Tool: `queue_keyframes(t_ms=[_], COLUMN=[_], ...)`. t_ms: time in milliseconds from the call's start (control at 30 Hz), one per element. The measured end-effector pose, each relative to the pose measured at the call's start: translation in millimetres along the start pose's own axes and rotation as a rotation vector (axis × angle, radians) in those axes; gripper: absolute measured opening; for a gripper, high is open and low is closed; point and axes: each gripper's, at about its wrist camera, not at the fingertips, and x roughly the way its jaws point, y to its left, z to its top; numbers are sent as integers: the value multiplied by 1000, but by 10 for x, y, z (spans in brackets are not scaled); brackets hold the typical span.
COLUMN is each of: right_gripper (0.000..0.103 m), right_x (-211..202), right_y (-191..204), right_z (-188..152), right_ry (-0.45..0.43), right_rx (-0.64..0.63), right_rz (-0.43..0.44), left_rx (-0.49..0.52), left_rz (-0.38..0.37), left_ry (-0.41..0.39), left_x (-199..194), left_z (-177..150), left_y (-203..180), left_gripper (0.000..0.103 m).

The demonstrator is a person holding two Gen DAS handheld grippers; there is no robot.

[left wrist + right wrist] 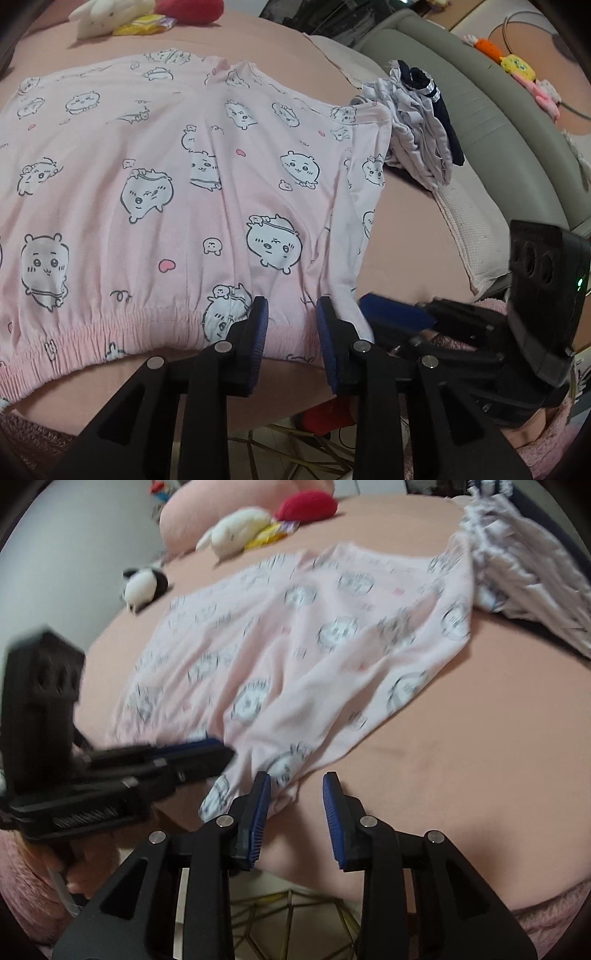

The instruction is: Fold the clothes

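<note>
Right now the salmon-pink bed sheet fills both views, and the pale pink cartoon-print pyjama garment lies spread flat across it. At bottom centre the left gripper hovers with its blue pads spread over the elastic waistband. The right gripper, also parted, sits at the garment's near corner, gripping nothing.

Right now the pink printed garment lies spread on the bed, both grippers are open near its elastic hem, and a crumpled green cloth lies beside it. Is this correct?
Not quite: the crumpled cloth beside the pink printed garment is white with dark trim, not green, as the left wrist view shows. The rest holds: the garment lies spread on the bed, and the left gripper and right gripper are open near its elastic hem.
</note>
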Motion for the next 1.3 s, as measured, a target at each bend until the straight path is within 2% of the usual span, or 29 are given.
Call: queue_keyframes(t_ms=[100,133,233,333,400,533,600,633,700,1000,1067,1133,1200,1233,1300], right_gripper=[34,40,41,41,37,37,28,20,15,12,13,16,19,23,28], right_x=[-3,8,94,115,239,337,352,343,344,117,40,-77,-228,-298,-291], right_y=[44,47,45,52,124,313,358,390,492,160,81,21,-33,-58,-83], right_z=[52,65,87,141,144,191,201,172,101,-110,-130,-132,-85,-50,33], right_ry=[-29,-34,-22,-36,7,32,40,44,49,82,80,50,-18,-55,-83], right_rx=[0,0,-2,14,-53,-160,-200,-234,-324,-230,-187,-141,-68,-30,28], right_rz=[34,21,-51,-61,-135,-251,-261,-265,-324,-454,-450,-408,-311,-250,-129], left_rx=[-53,-64,-74,-72,-75,-77,-80,-81,-85,-99,-93,-99,-112,-122,-143], left_rz=[-15,-13,-16,-13,-16,-17,-21,-22,-29,-63,-64,-70,-79,-85,-96], left_ry=[-6,-11,6,15,18,18,17,16,17,25,24,22,16,10,-1], left_x=[-30,-38,9,33,37,33,27,24,22,23,20,22,10,-7,-41], left_z=[29,35,13,-10,-8,-14,-18,-20,-18,-1,-1,1,-2,-7,-16], left_y=[91,114,160,174,175,171,180,184,196,239,237,250,265,273,291], left_gripper=[29,29,29,29,29,29,29,29,29,29,29,29,29,29,29])
